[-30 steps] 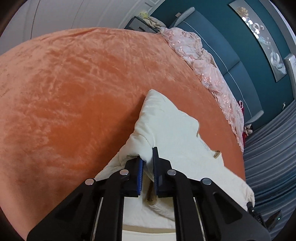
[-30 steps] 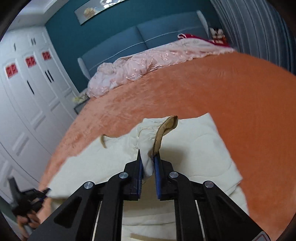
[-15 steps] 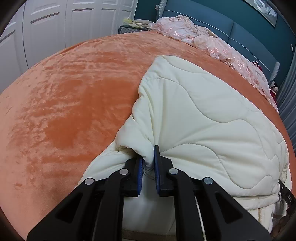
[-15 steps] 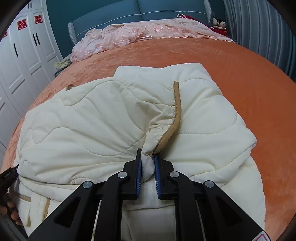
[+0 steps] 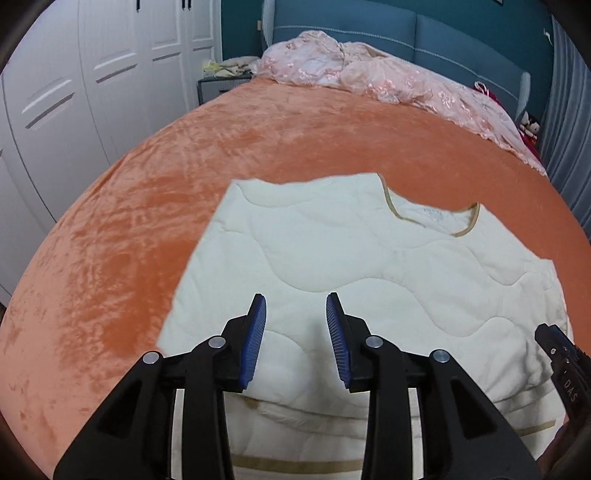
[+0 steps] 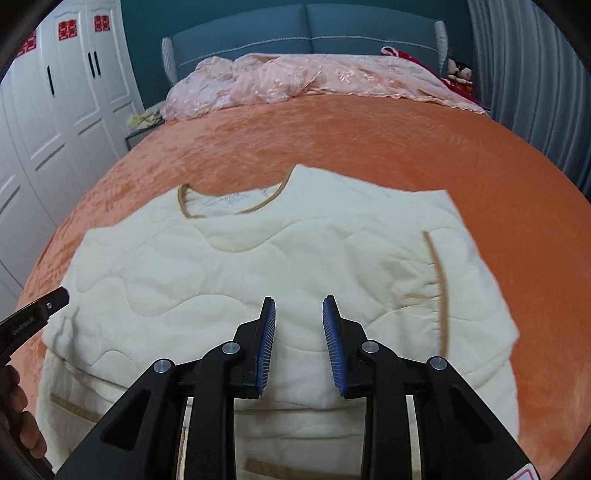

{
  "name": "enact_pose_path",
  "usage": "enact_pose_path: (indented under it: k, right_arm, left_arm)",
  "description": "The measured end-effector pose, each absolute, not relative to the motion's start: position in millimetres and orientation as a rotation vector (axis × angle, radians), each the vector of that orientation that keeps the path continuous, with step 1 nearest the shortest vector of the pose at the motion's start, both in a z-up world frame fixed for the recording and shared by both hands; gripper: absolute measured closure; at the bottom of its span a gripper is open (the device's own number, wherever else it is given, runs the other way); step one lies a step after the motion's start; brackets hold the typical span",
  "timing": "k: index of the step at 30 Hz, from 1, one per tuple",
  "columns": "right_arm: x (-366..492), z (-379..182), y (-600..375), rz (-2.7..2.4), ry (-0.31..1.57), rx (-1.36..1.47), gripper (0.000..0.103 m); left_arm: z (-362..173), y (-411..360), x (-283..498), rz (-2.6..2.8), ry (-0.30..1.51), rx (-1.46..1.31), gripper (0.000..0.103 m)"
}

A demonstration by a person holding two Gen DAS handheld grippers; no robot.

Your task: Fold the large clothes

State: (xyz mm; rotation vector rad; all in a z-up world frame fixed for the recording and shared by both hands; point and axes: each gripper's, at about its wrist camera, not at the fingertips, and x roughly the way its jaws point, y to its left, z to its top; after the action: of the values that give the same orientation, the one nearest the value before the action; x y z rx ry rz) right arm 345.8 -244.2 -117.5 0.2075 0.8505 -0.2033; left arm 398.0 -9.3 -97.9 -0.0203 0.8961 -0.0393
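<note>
Beneath both parted claws (image 5: 295, 314) (image 6: 298, 314) lies the jacket (image 5: 369, 266).

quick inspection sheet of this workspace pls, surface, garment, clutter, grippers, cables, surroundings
surface: orange bedspread, plush, covers the bed.
job's things: cream quilted garment lies flat, neckline away from the cameras, tan trim, a folded layer over its lower part.
clutter: pink bedding bunched at the headboard end.
grippers: left gripper and right gripper have just been opening; jaws apart, nothing between them, both over the garment's near edge.
cables: nothing seen.
surroundings: blue headboard, white wardrobe doors, grey curtain.
</note>
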Motion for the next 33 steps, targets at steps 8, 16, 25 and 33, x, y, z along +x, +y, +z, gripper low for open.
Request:
enact_pose_path:
  k: [8, 16, 25, 33]
  right_arm:
    - [339, -158, -234, -0.216, 0.827, 0.172, 0.075]
    - [336, -163, -228, -0.231, 0.799, 0.146, 0.075]
    - [333, -163, -230, -0.220, 0.798, 0.164, 0.075]
    - [342, -152, -236, -0.191, 0.886, 0.171, 0.073]
  left_arm:
    - [-153, -32, 395, -0.008, 0.848, 0.070, 0.069]
    - [-159, -37, 390, 0.013, 0.800, 0.101, 0.069]
    - [-162, -39, 382, 0.016, 0.794, 0.111, 0.069]
    - [-138, -19, 376, -0.075, 0.866, 0.009, 0.068]
